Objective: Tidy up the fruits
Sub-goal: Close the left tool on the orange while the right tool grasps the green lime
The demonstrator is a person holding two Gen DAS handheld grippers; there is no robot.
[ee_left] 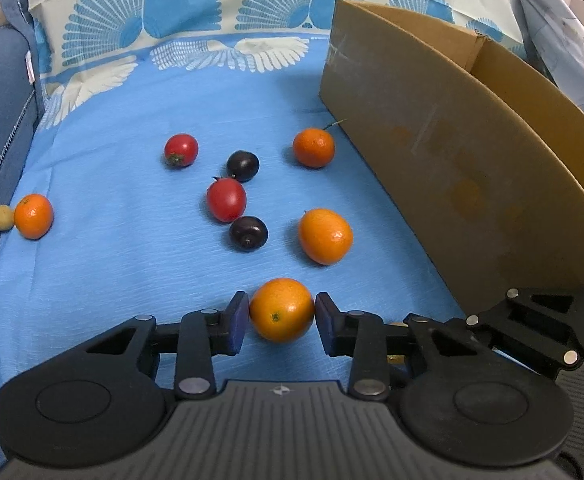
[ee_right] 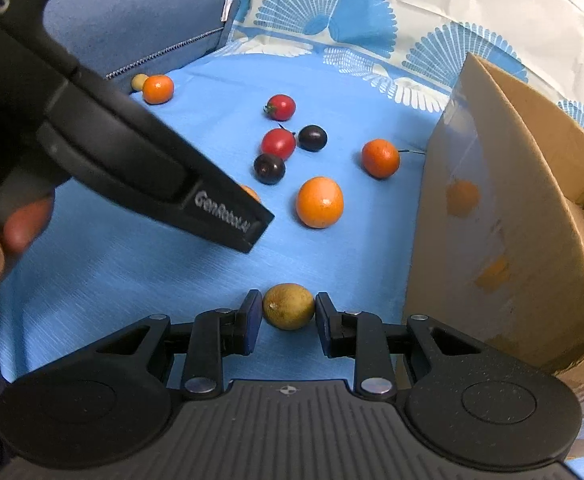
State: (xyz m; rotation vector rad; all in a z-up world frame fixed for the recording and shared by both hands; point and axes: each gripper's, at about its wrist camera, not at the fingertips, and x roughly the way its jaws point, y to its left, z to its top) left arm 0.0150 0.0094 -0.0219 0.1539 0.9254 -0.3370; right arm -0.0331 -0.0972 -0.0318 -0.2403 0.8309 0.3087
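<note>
- Cardboard box (ee_left: 452,152): biggest item, open-topped, off to the right of both finger pairs. Likely the drop target. Stiff walls, light, could slide on the cloth if bumped.
- Blue cloth (ee_left: 112,280): soft surface under everything; round fruit prob. rolls easily on it.
- Left gripper (ee_left: 282,314): blue pads touch both flanks of an orange kumquat (ee_left: 282,308), fingers closed onto it, fruit low on the cloth. Skin glossy, firm, light; hold across the widest part, modest squeeze, else it could squirt out.
- Right gripper (ee_right: 288,312): fingers bracket a dull yellow-brown fruit (ee_right: 288,306); right pad touching, small gap at left pad, so not yet clamped. Matte skin, small, light, prob. firm.
- Beyond the left fingertips: more kumquats, e.g. (ee_left: 325,236); red tomatoes (ee_left: 226,200) soft, thin-skinned, pinch gently; dark grapes (ee_left: 248,233) smallest, slick, bruise easily.
</note>
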